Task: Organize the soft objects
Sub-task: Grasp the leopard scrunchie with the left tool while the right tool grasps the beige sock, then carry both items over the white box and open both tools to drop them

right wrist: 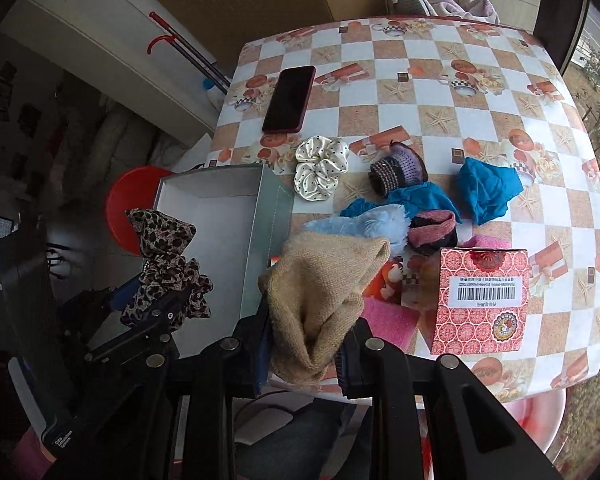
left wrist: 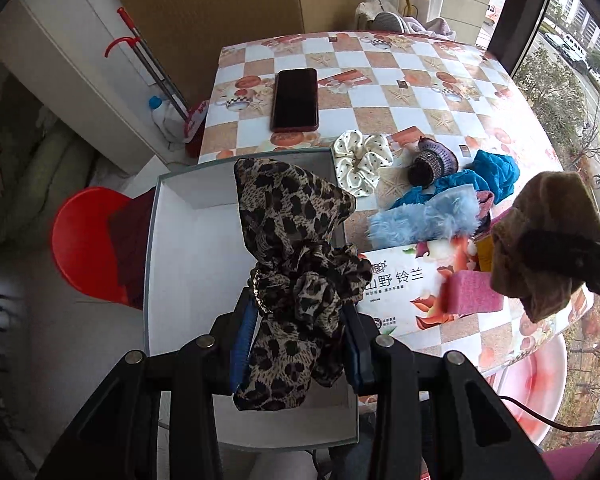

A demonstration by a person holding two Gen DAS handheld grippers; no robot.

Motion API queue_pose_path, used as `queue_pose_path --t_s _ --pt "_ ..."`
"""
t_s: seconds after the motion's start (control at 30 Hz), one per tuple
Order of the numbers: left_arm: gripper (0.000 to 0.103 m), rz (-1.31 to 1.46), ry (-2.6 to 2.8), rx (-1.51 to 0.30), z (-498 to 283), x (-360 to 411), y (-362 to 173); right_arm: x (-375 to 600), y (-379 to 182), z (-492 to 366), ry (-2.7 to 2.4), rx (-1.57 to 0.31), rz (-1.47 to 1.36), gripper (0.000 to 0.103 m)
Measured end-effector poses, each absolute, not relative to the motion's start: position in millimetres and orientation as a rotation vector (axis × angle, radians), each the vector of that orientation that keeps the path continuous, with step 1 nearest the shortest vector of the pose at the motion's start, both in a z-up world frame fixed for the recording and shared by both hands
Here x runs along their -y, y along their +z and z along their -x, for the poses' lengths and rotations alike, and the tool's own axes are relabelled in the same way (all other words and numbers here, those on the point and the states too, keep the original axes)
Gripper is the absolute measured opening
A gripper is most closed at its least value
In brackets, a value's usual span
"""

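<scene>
My left gripper (left wrist: 300, 336) is shut on a leopard-print bow scrunchie (left wrist: 296, 264), which hangs above the open white box (left wrist: 188, 264) at the table's left edge. My right gripper (right wrist: 306, 354) is shut on a beige knitted piece (right wrist: 324, 300), held over the table just right of the box (right wrist: 260, 240). In the right wrist view the left gripper (right wrist: 156, 304) shows with the leopard scrunchie (right wrist: 164, 248). On the table lie a white dotted scrunchie (right wrist: 320, 172), a fluffy light-blue band (right wrist: 364, 224), blue cloth (right wrist: 488, 188) and a purple knitted item (right wrist: 400, 170).
A dark phone (left wrist: 295, 100) lies at the table's far left. A red patterned carton (right wrist: 480, 300), a pink sponge (right wrist: 392, 320) and a tissue pack (left wrist: 412, 284) sit near the front edge. A red stool (left wrist: 88, 244) stands left of the box.
</scene>
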State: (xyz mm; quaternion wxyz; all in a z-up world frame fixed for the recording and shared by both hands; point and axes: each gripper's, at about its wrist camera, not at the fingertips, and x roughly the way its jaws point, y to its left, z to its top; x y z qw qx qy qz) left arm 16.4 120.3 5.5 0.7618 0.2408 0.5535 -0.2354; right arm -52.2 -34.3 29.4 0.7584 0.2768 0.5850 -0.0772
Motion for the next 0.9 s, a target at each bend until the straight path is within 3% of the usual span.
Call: queue_pose_path --t_s 0.37,0.9 --pt "0.042 -0.456 -0.399 -1.28 -23 -183 -12 -28 24 23 -0.04 -1.334 -0.468 0.027" --pt "0.042 -0.415 -0.361 -1.334 -28 -203 -29 -57 12 6 0.013 -1.385 -0.399 0.027"
